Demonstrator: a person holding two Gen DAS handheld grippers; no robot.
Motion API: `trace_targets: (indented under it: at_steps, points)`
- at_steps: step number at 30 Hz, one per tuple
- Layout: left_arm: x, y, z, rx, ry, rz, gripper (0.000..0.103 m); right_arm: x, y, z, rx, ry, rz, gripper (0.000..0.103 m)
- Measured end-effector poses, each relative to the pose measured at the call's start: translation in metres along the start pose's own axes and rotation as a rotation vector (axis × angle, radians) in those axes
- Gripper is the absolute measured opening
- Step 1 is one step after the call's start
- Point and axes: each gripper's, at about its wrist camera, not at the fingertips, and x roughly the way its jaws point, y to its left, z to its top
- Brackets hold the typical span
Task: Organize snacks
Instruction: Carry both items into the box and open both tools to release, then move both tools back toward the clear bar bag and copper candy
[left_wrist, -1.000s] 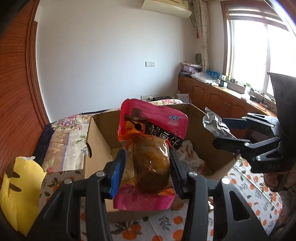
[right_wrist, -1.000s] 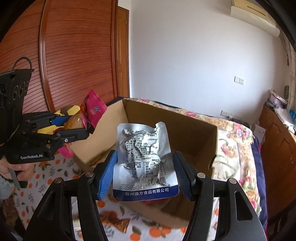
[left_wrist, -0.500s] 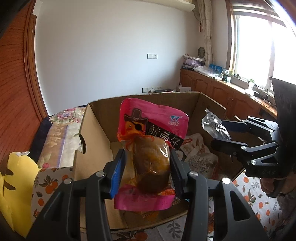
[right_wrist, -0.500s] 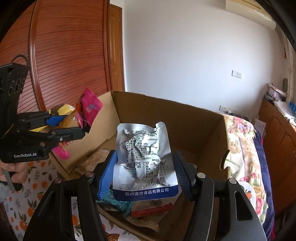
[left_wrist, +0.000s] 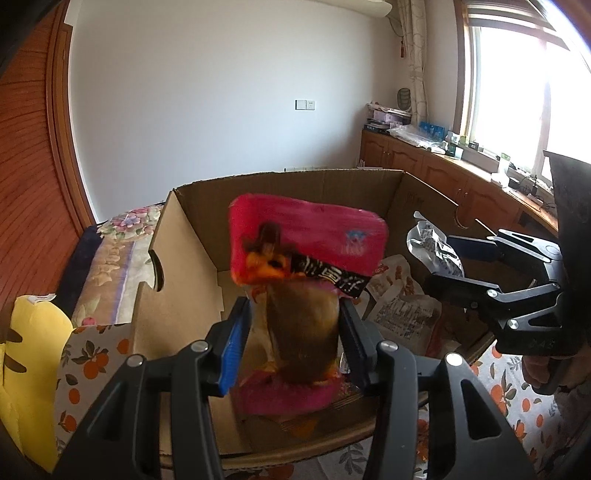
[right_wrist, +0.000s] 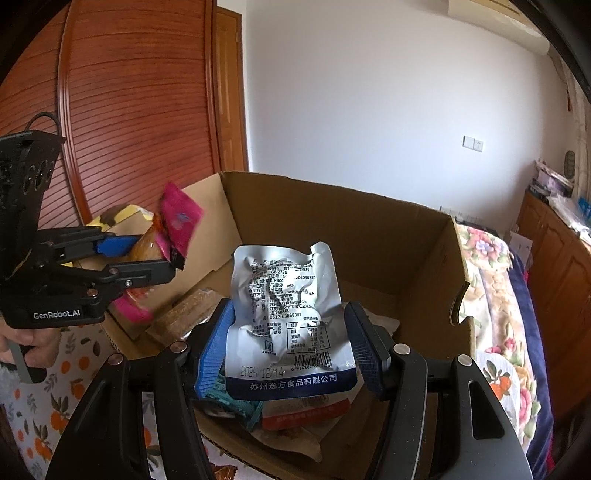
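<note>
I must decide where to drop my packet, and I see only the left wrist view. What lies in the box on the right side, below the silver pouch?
Observer: In the right wrist view, a teal packet and a red-and-white packet lie in the box under the silver pouch.
Operator: Do the right tongs grip the pouch firmly?
Observer: Yes, the right tongs pinch it at both side edges, and it stands upright, print side to the camera.
Operator: Is my pink packet over the box?
Observer: From the right, the pink packet in the left tongs is near the box's left wall; whether it is inside that wall I cannot tell.
</note>
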Motion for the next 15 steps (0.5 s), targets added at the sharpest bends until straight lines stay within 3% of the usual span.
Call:
trace_targets:
  at_steps: [8, 12, 15]
  points:
    - [0.001, 0.002, -0.002, -0.004, 0.007, 0.009, 0.048, -0.002, -0.002, -0.001, 0.011, -0.012, 0.003, 0.064]
    - [0.001, 0.003, 0.001, -0.003, 0.021, -0.019, 0.055, -0.004, -0.002, 0.003, 0.013, -0.024, -0.008, 0.078]
    - [-0.007, -0.001, 0.002, 0.016, -0.011, -0.003, 0.06, -0.008, -0.004, 0.009, 0.017, -0.032, -0.023, 0.08]
